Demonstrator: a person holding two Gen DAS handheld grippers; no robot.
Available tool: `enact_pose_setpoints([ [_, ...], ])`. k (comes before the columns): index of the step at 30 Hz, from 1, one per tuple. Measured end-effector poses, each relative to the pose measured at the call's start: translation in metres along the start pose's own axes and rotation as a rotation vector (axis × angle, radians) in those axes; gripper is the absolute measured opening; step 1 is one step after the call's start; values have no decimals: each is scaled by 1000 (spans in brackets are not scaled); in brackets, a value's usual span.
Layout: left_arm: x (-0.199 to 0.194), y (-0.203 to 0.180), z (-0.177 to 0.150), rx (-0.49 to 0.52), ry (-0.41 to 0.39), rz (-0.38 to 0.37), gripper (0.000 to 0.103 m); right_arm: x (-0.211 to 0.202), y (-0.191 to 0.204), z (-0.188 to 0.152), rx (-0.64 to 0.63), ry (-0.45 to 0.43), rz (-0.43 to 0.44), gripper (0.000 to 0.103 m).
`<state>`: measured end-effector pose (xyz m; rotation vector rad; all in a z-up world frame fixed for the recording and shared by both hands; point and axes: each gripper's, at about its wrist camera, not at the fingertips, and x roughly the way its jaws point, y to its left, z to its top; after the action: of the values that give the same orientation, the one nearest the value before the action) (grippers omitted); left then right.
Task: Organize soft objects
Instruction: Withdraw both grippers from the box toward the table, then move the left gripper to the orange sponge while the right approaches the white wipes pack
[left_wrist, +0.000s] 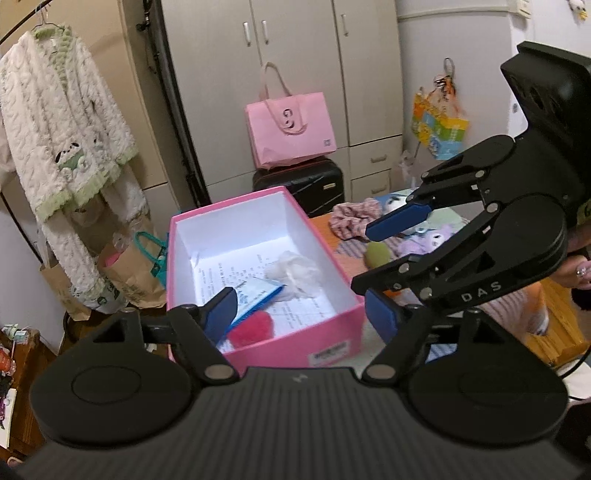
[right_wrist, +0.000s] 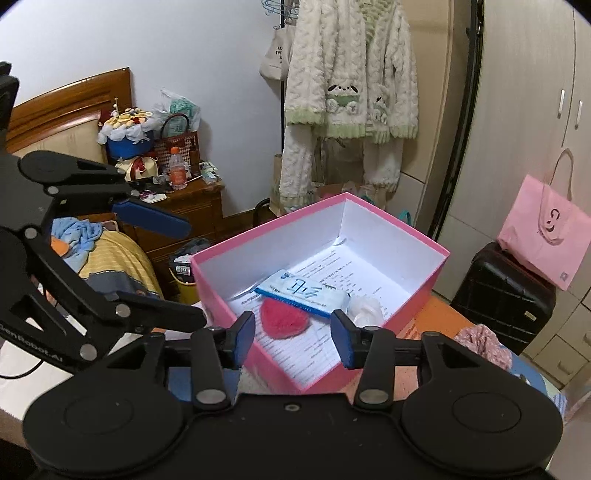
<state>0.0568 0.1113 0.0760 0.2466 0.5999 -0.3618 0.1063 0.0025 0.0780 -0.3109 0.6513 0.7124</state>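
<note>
A pink box with a white inside stands open on the table. Inside it lie printed paper, a red fuzzy heart, a blue-and-white packet and a white fluffy ball. My left gripper is open and empty over the box's near end; it also shows in the right wrist view. My right gripper is open and empty at the box's near edge; it shows in the left wrist view too.
On the table right of the box lie a pink scrunchie, a purple plush and a green round item. A pink tote sits on a black suitcase. A fleece robe hangs at left.
</note>
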Motion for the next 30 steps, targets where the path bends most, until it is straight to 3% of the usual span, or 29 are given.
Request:
enact_pose_setpoints([
  [6,-5,-22,-6,2,1,-50,85,-35,3,-26,-2,-21,-12,62],
  [18,18,-63,-18,6,20,-169,86,-96,-24,-99,65,-101,-55,65],
  [27,54,-94,-28,-20,11,-213,85,-85,-43,-150,108,-90,-62,70],
  [30,66,-104,-35,-44,-15,-184,84,-80,-48,-169,118,-151,-73,72],
])
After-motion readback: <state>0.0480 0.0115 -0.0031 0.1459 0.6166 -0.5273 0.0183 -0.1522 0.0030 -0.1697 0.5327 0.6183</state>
